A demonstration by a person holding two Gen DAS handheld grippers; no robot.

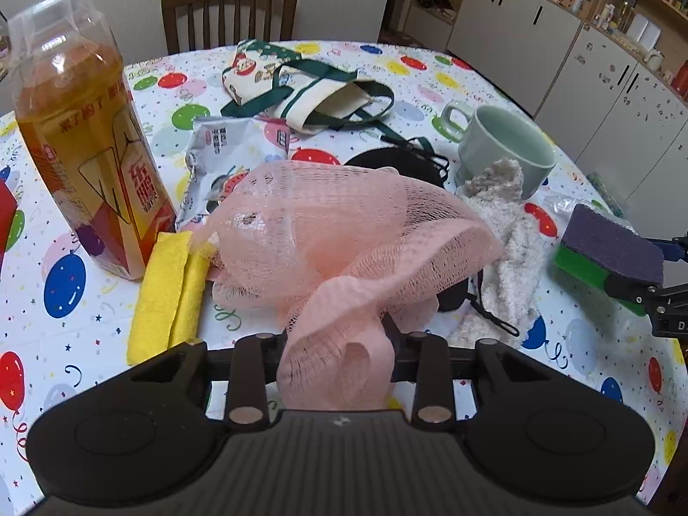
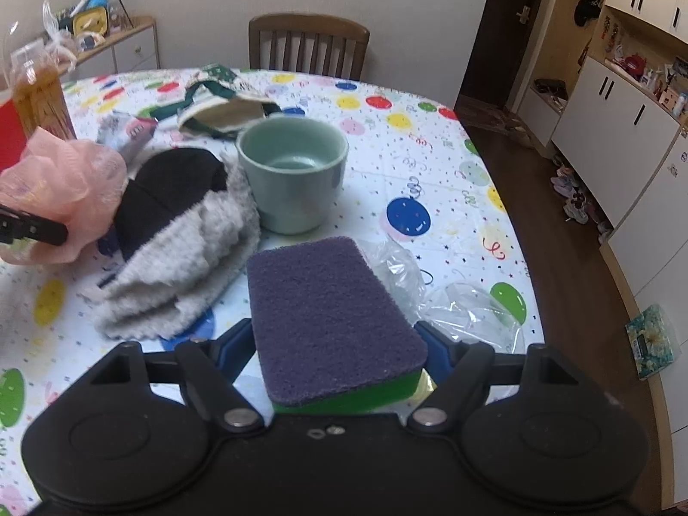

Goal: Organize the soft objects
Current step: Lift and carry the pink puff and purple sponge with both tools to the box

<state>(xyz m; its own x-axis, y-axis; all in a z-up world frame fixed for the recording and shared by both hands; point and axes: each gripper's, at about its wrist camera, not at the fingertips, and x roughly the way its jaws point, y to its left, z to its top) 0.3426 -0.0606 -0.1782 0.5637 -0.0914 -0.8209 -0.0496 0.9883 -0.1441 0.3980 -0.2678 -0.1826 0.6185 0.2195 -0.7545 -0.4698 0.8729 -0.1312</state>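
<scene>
So my left fingers (image 1: pixel 339 344) are clamped on the pink mesh bath pouf (image 1: pixel 344 236), which bunches up between them at the bottom centre of the left view and balloons toward the middle. My right fingers (image 2: pixel 339 344) are gripping the purple-and-green scrub sponge (image 2: pixel 331 314) by its sides, purple face up, low in the centre of the right view.

Just left of the pouf there's a folded yellow cloth (image 1: pixel 165 296) lying on the balloon-print surface (image 1: pixel 69 335), touching the base of the tea bottle (image 1: pixel 81 137) at upper left. To the right of the pouf sits a fuzzy grey-white towel (image 1: pixel 503 236), with a black pouch (image 2: pixel 172 189) partly on it. Crinkled clear plastic (image 2: pixel 456 301) lies right of the sponge.

Further back: the pale green mug (image 1: pixel 503 146), a snack packet (image 1: pixel 228 150), then a green-handled tote bag (image 1: pixel 314 90), and a wooden chair (image 1: pixel 230 13) at the far edge.
</scene>
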